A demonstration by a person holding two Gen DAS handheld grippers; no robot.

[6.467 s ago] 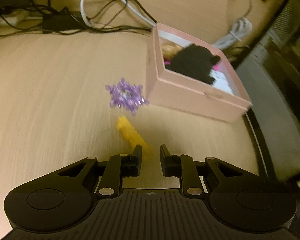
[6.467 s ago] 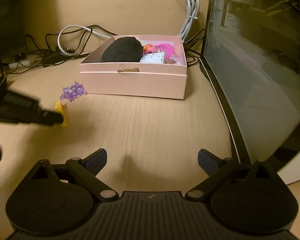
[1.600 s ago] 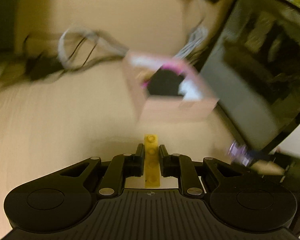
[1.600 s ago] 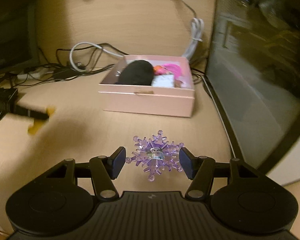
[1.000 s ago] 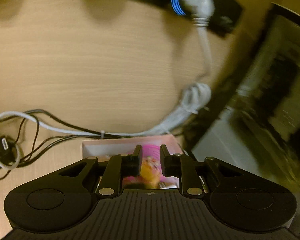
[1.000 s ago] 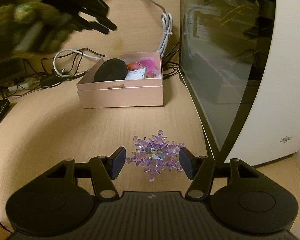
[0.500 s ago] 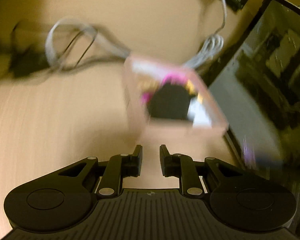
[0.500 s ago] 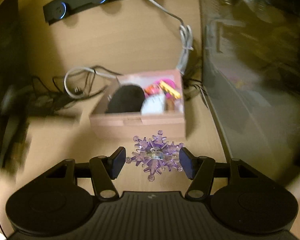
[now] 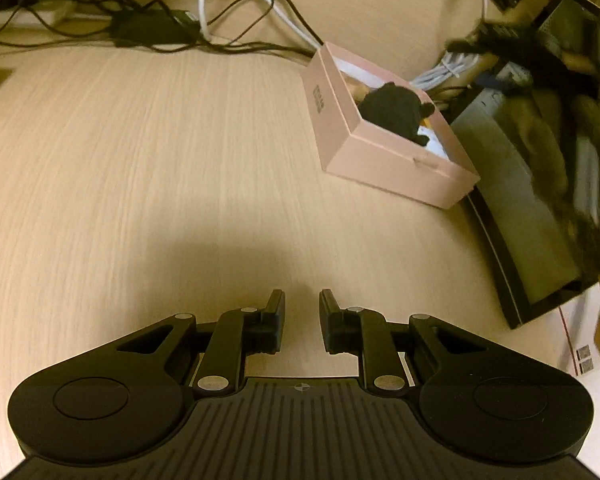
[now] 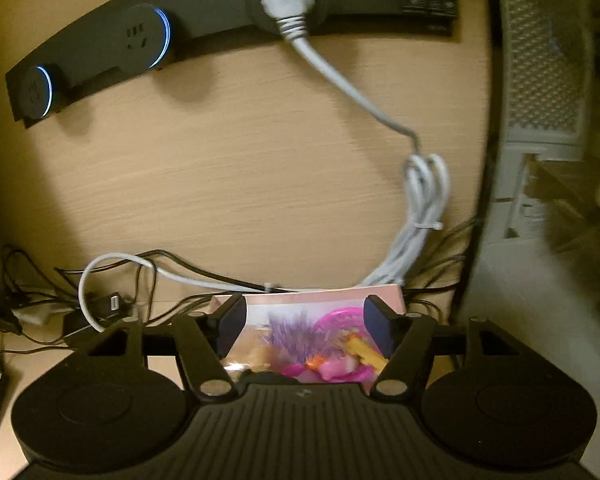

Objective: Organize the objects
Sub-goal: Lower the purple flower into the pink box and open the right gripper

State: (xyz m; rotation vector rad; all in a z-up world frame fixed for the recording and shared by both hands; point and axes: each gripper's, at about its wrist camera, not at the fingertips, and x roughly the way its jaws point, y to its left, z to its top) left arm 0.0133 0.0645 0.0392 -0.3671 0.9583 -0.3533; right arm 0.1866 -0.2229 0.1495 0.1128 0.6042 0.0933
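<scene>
Purple snowflake (image 10: 288, 330) sat blurry inside the pink box (image 10: 384, 294), and your right gripper (image 10: 305, 320) hung spread wide above it; your left gripper (image 9: 302, 312) was narrowly parted, holding nothing.

Pink box (image 9: 324, 108) side print, power strip (image 10: 426, 4) label: both too blurry, nothing legible.
</scene>
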